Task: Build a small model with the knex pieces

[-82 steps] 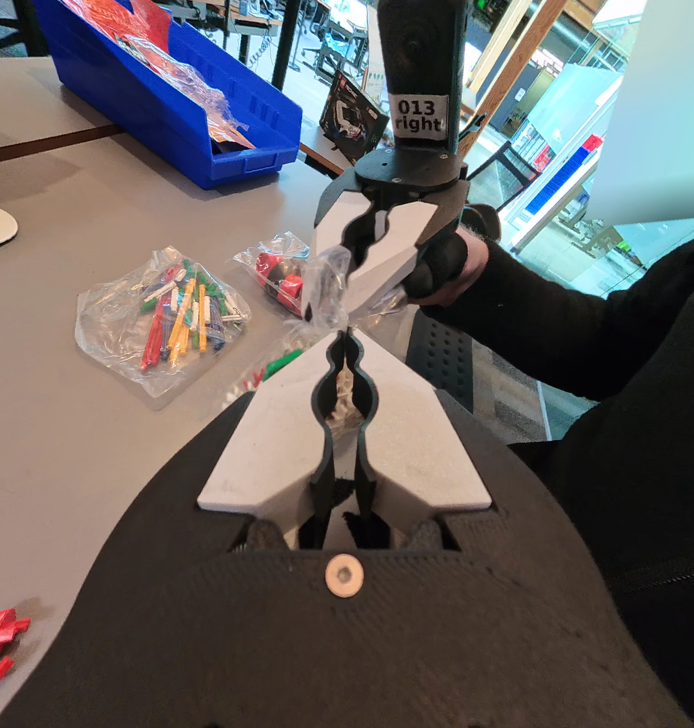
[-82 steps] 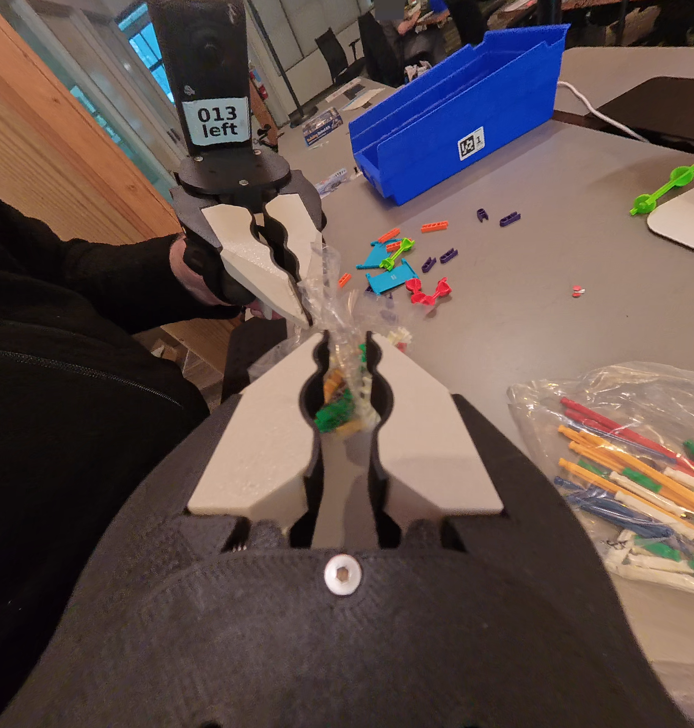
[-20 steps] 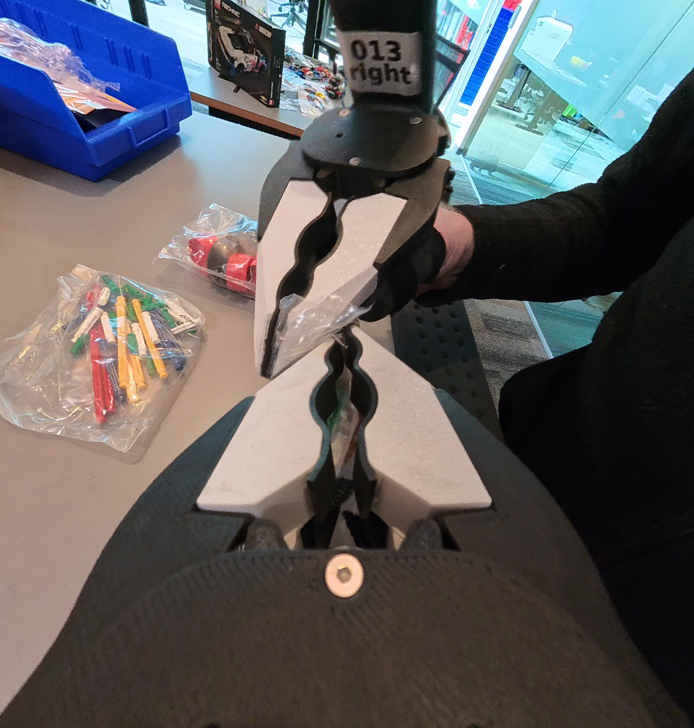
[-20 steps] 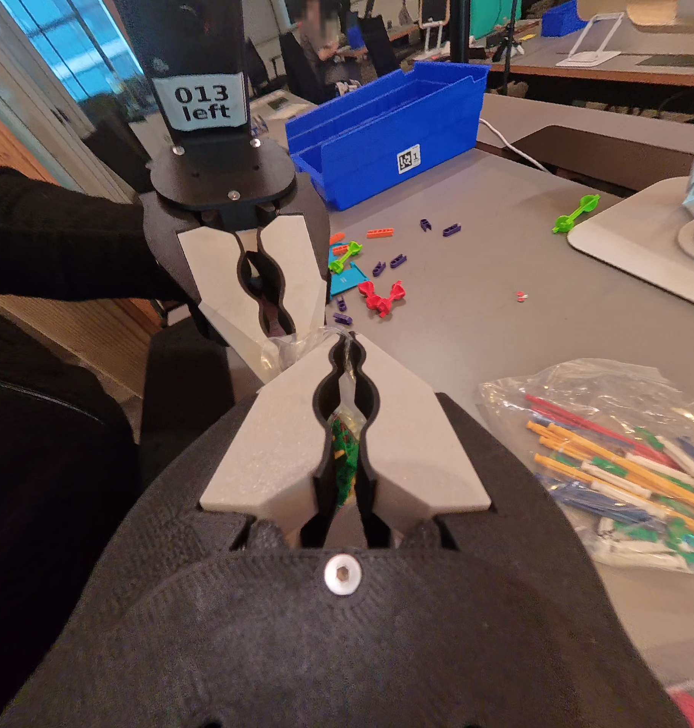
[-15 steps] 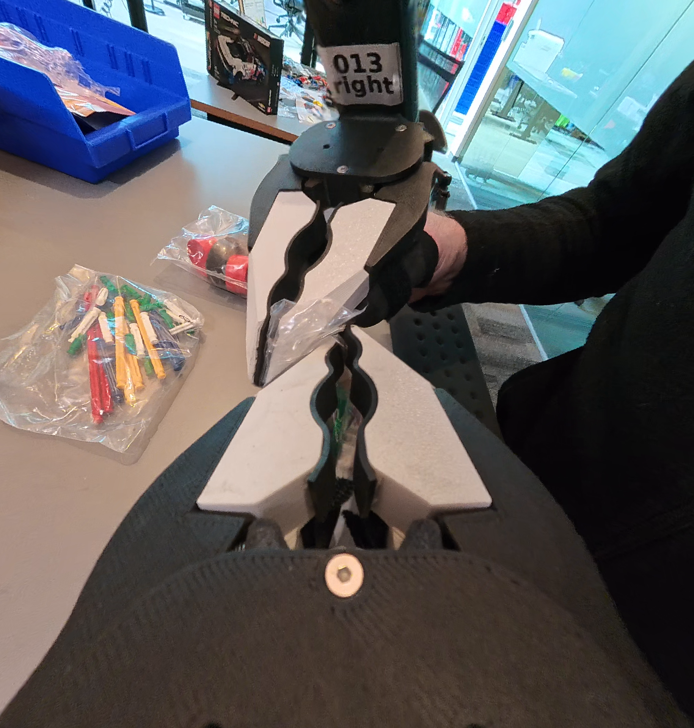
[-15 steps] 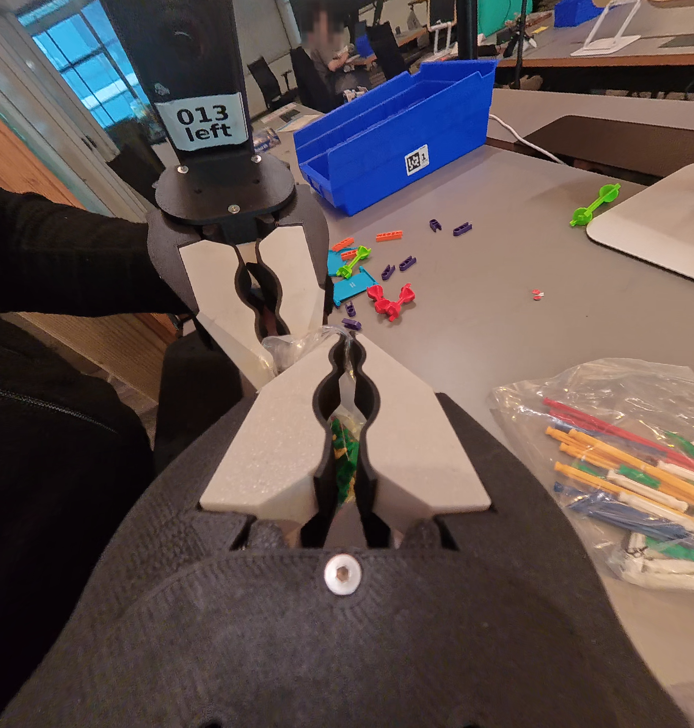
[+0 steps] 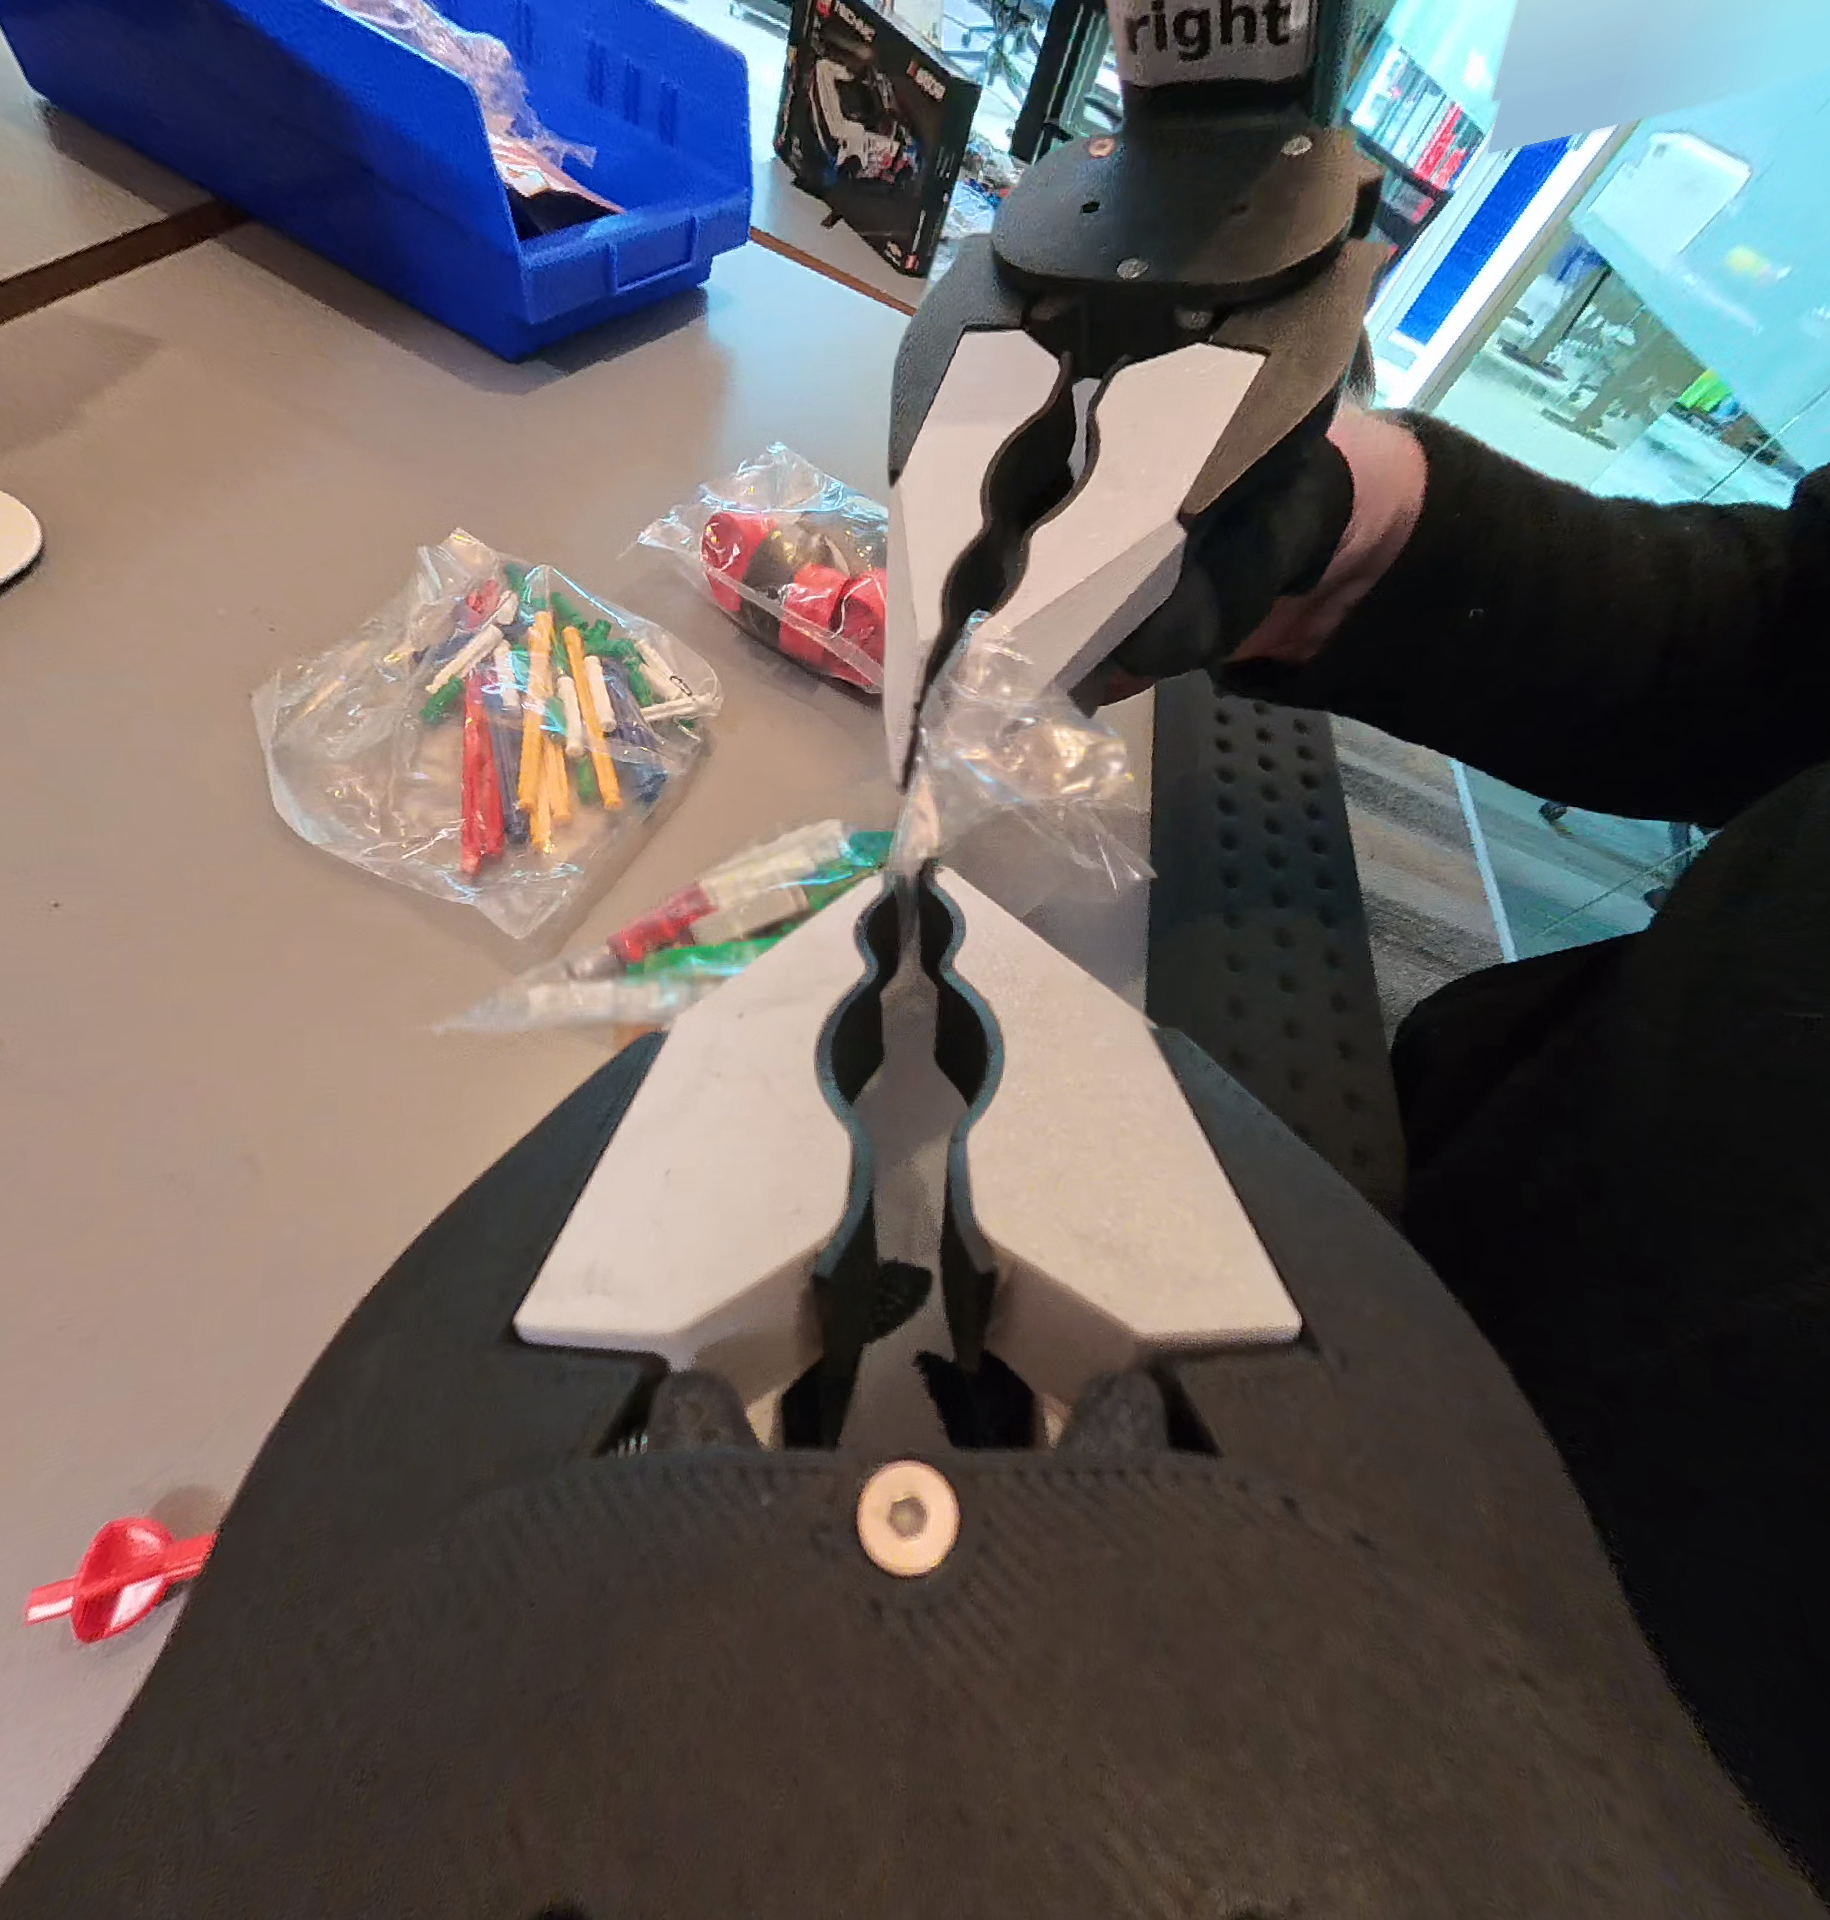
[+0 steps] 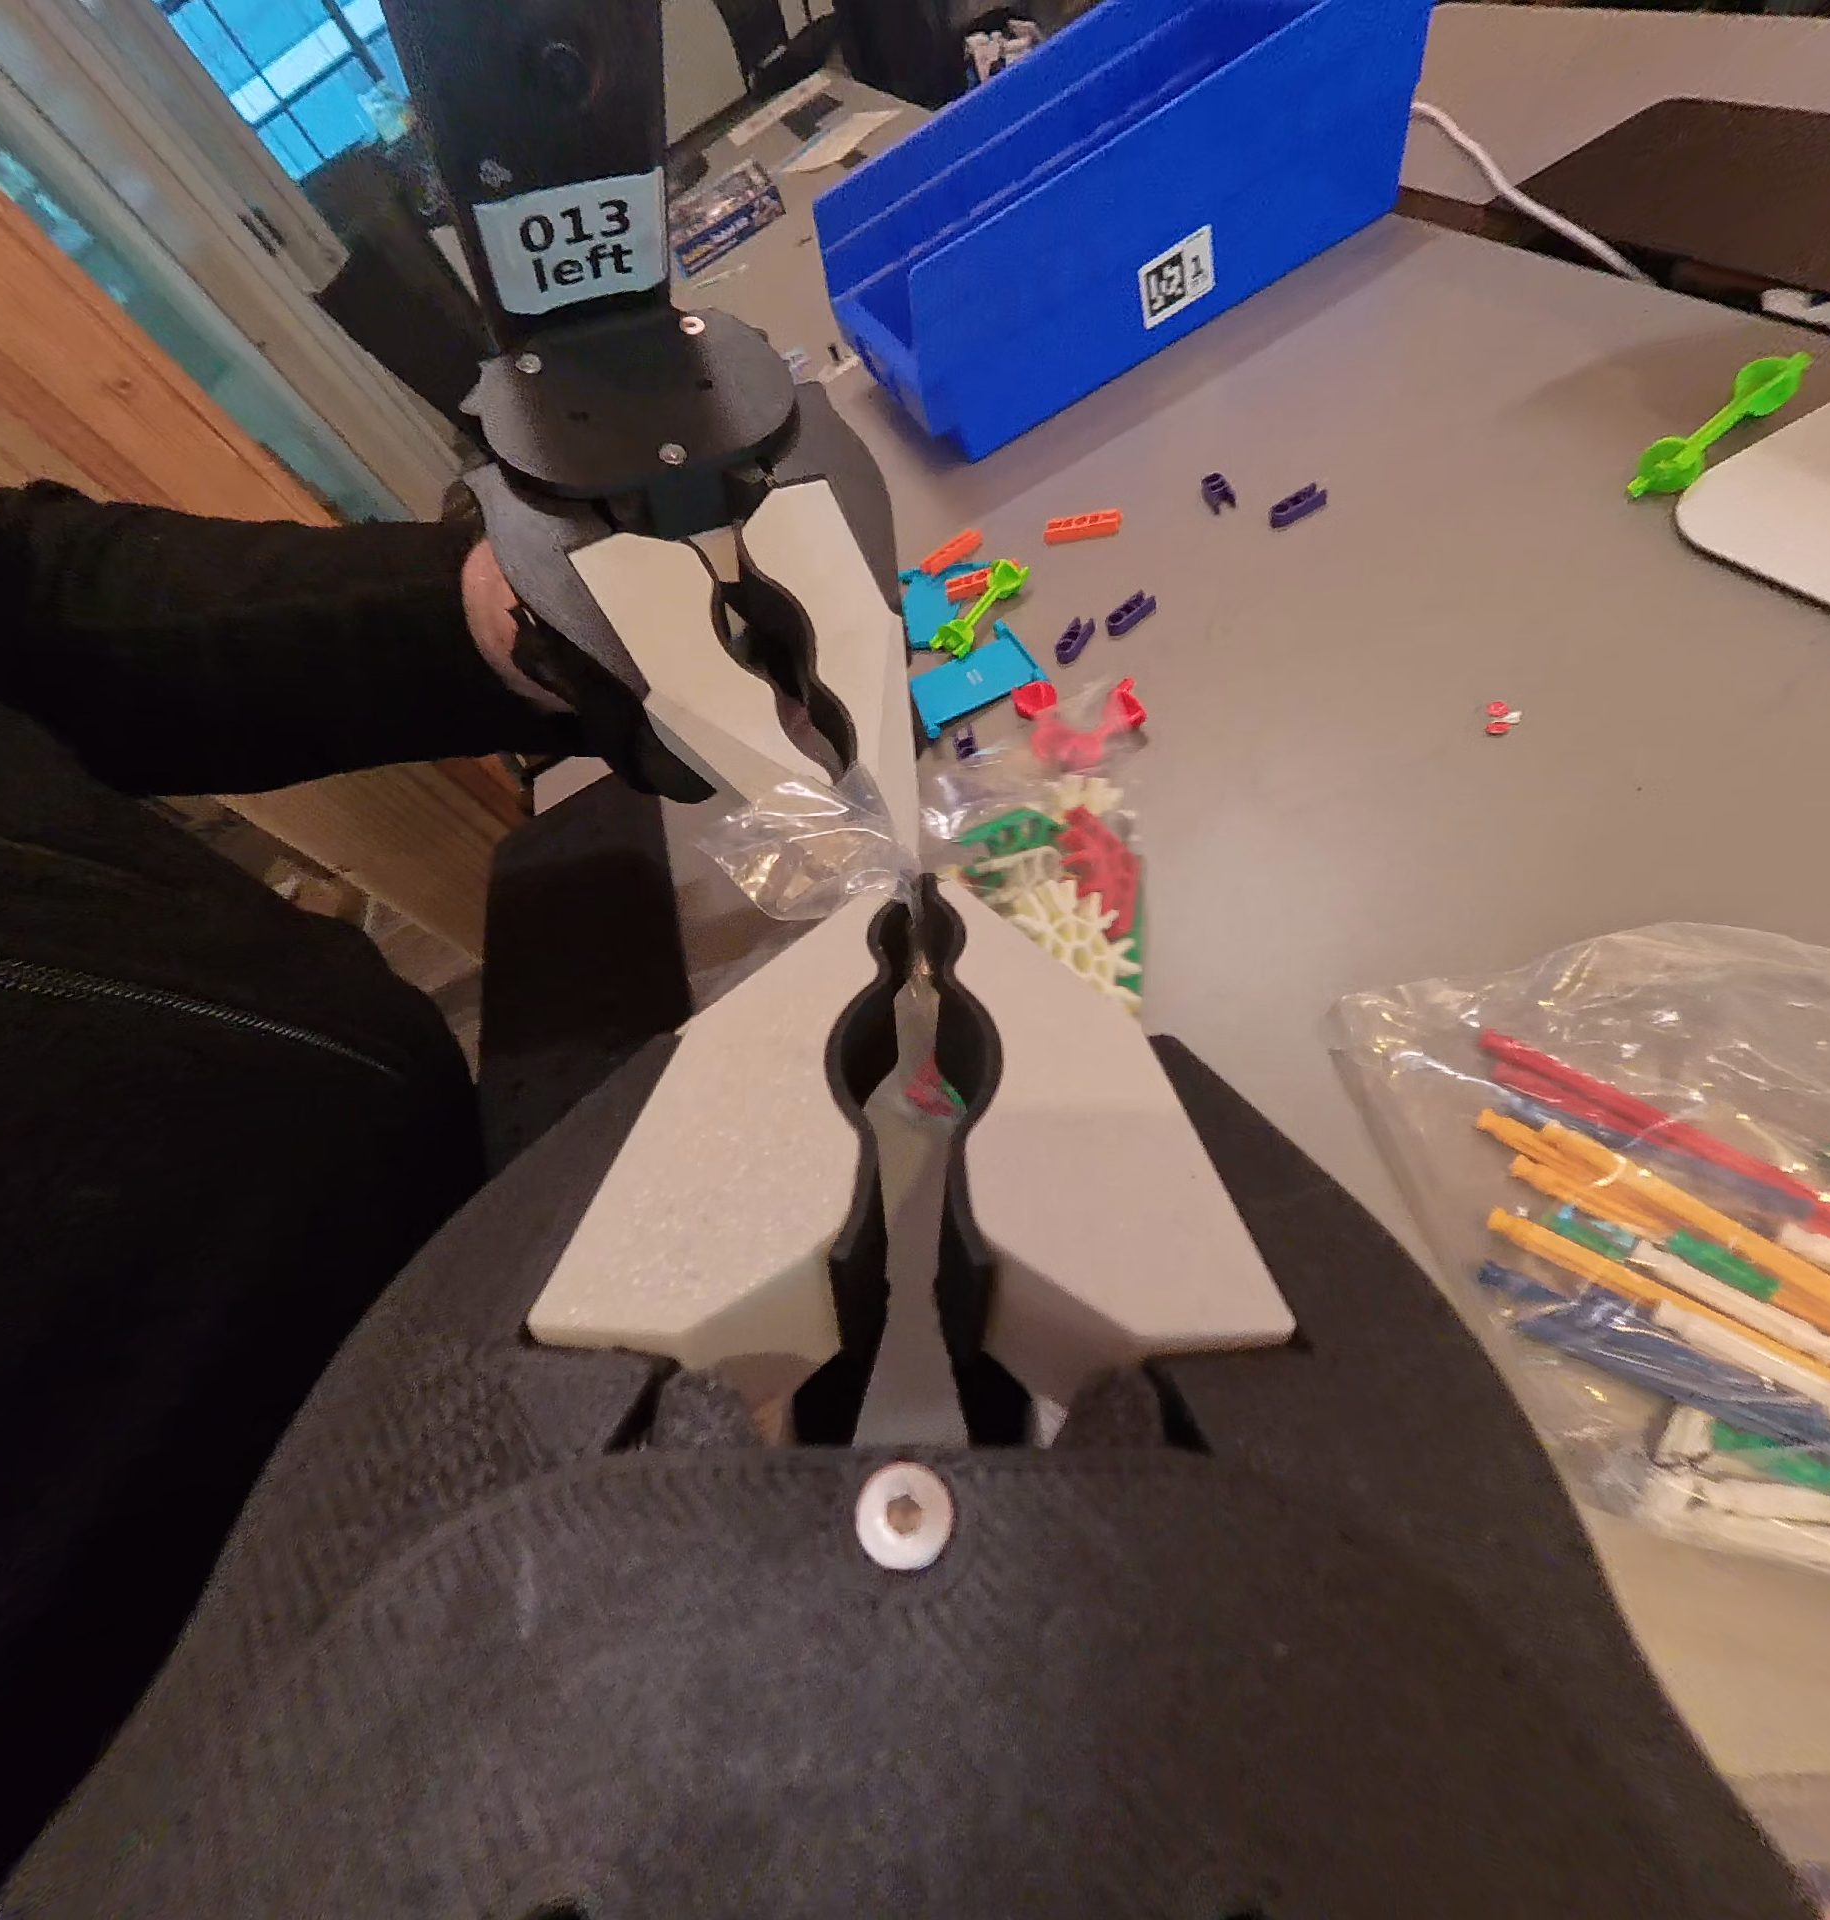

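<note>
Right wrist view — grey table, blue bin, wooden wall behind.

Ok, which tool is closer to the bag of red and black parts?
Right. The right tool hangs beside the bag of red and black parts; the left tool sits farther back toward the person. Both pinch the small clear bag.

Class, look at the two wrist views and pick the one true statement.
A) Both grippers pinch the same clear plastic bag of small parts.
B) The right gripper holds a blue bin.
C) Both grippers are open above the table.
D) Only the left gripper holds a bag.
A: the left gripper and the right gripper meet tip to tip, jaws closed on one clear plastic bag stretched between them.
</note>
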A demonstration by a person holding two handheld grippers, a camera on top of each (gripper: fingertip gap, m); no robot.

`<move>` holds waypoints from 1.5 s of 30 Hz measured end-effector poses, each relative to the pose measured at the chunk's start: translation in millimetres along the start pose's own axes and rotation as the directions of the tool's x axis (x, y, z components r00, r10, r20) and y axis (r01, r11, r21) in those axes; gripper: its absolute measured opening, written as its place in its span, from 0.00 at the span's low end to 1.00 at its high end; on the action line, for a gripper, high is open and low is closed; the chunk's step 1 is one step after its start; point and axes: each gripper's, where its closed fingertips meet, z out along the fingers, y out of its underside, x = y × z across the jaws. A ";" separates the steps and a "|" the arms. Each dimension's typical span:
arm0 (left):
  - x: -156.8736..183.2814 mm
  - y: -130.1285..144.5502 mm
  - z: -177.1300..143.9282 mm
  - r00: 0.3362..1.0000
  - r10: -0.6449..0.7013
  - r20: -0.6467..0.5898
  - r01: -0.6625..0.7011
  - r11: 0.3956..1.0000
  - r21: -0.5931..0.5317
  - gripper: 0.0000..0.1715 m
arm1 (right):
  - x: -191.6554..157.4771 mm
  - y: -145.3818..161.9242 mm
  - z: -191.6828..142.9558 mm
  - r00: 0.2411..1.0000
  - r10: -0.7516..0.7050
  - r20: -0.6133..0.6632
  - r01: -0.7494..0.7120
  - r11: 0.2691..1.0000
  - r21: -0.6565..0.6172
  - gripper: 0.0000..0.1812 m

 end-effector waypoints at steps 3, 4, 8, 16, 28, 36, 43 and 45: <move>-5.9 -4.4 -2.4 0.999 -0.013 0.029 0.012 1.000 0.024 0.28 | 1.8 -2.0 -1.5 1.000 0.025 0.002 -0.025 1.000 0.018 0.00; -6.7 -4.2 -0.9 0.999 -0.002 0.040 0.002 1.000 0.012 0.37 | -0.8 -2.7 -1.3 1.000 0.023 0.013 -0.023 1.000 0.020 0.00; 6.2 1.2 16.4 0.994 0.112 0.008 -0.112 0.992 -0.063 0.44 | -15.7 -8.7 -0.6 0.998 -0.030 0.053 0.029 0.999 0.031 0.00; 36.7 -6.0 29.0 0.983 0.129 -0.134 -0.137 0.989 -0.049 0.00 | -5.9 -14.1 -9.3 0.986 -0.110 -0.125 0.119 0.991 0.064 0.00; 52.9 7.8 42.2 0.947 0.291 -0.136 -0.314 0.929 -0.196 0.00 | -8.3 10.3 -3.6 0.955 -0.183 -0.233 0.175 0.983 -0.054 0.00; 52.1 18.8 45.7 0.938 0.320 -0.132 -0.343 0.909 -0.237 0.00 | -3.8 20.8 6.3 0.962 -0.171 -0.215 0.148 0.982 -0.118 0.00; 47.2 29.7 49.0 0.955 0.271 -0.119 -0.292 0.924 -0.247 0.00 | 3.5 31.3 17.1 0.946 -0.253 -0.201 0.209 0.954 -0.215 0.00; 48.1 32.1 48.9 0.965 0.231 -0.128 -0.256 0.937 -0.237 0.00 | 4.4 34.6 20.7 0.941 -0.286 -0.182 0.240 0.941 -0.237 0.00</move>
